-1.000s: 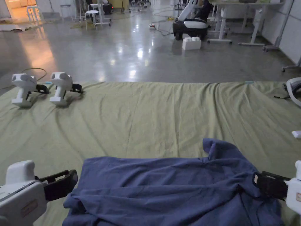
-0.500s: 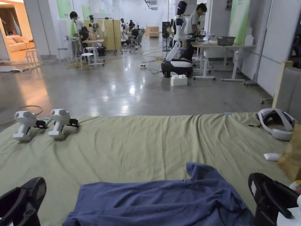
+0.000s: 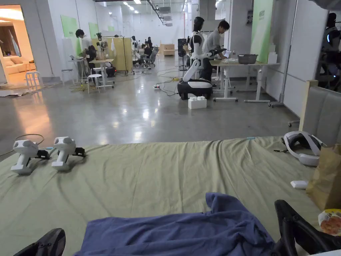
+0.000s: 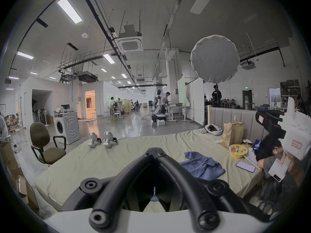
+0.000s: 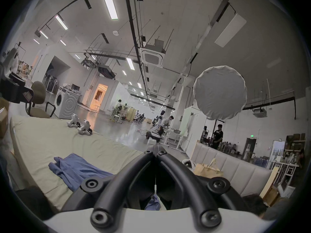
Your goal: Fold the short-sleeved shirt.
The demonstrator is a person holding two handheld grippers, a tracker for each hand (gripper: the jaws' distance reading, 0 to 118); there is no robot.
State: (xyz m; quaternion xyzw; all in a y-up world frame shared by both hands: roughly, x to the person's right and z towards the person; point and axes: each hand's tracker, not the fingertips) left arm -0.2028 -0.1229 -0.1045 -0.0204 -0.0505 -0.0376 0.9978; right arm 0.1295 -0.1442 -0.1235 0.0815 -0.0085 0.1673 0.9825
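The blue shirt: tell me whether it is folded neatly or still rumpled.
Rumpled. The blue shirt lies in a loose heap on the green sheet, one corner standing up, wrinkles all over, no squared edges.

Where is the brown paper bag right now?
In the head view, the brown paper bag stands at the bed's right edge, just near side of the white headset and beside the snack bowl.

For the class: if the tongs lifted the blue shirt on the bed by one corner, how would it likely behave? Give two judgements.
The blue shirt would probably sag: it already lies creased and bunched on the green sheet. It looks thin, so it is likely light, and may drag rather than slide cleanly.
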